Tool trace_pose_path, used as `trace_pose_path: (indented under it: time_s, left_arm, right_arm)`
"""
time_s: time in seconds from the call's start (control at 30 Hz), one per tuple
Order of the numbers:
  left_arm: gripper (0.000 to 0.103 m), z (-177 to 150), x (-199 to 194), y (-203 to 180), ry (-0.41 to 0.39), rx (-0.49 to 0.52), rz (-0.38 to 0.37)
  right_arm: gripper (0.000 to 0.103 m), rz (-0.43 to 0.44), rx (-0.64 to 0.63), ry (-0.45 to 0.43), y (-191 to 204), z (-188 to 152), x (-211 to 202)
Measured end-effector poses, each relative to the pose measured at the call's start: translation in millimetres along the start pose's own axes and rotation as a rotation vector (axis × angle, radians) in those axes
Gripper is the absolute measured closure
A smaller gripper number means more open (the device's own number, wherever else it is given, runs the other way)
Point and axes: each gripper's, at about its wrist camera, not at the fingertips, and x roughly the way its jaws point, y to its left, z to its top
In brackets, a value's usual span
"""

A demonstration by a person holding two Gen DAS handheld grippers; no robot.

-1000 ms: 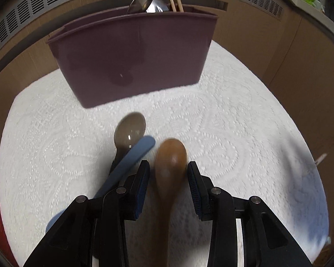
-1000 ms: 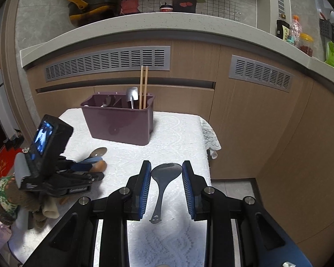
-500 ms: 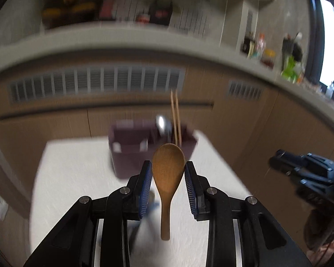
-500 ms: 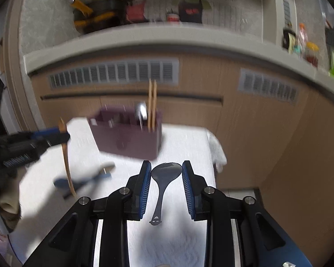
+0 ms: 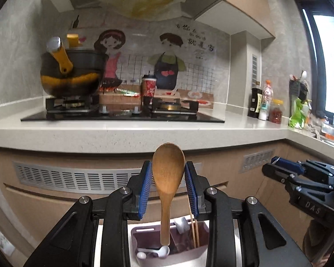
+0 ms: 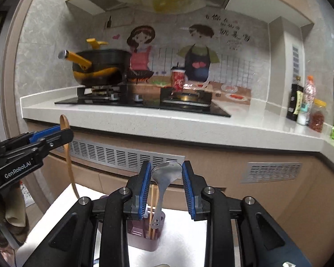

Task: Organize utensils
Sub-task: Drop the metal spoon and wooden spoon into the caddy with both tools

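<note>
My left gripper is shut on the bowl of a wooden spoon. Its handle hangs down over a purple utensil caddy low in the left wrist view. The caddy holds white spoons, a metal spoon and chopsticks. My right gripper is shut on the bowl of a metal spoon, handle dangling above the caddy. In the right wrist view the left gripper carries the wooden spoon edge-on at the left. The right gripper shows at the right of the left wrist view.
The caddy stands on a table with a white lace cloth. Behind it run brown cabinets with vent grilles under a pale counter. A stove with a black-and-yellow pot, a red cup and bottles stand there.
Both grippers have risen with their spoons. The left one lifted the wooden spoon off the cloth and tipped from looking down at the table to nearly level; the caddy has sunk low in both views.
</note>
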Motion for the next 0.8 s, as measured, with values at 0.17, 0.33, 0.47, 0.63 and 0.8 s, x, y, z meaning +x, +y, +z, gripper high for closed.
trace_pose_path:
  time_s: [0.17,0.33,0.47,0.63,0.8]
  left_arm:
    - [0.072,-21.8,39.9,15.1,0.066,-0.039,-0.005]
    - [0.072,-53.6,76.1,30.0,0.152,-0.071,-0.007]
    - [0.07,-74.3,101.3,40.7,0.228,-0.111,-0.024]
    - [0.049,-96.0,116.9,53.9,0.3,-0.17,-0.027]
    - [0.049,-112.7,96.7,56.0,0.343,-0.153,0.003]
  right_arm:
    - [0.077,0.021,0.002,0.091,4.4,-19.3,53.4]
    - [0.077,0.024,0.0,0.184,5.9,-43.9,97.8]
    - [0.076,0.028,0.007,0.246,4.4,-62.5,122.8]
    - [0.043,0.039,0.018,0.315,2.2,-84.1,140.9]
    - [0.042,0.014,0.012,0.324,-2.0,-99.6,133.9]
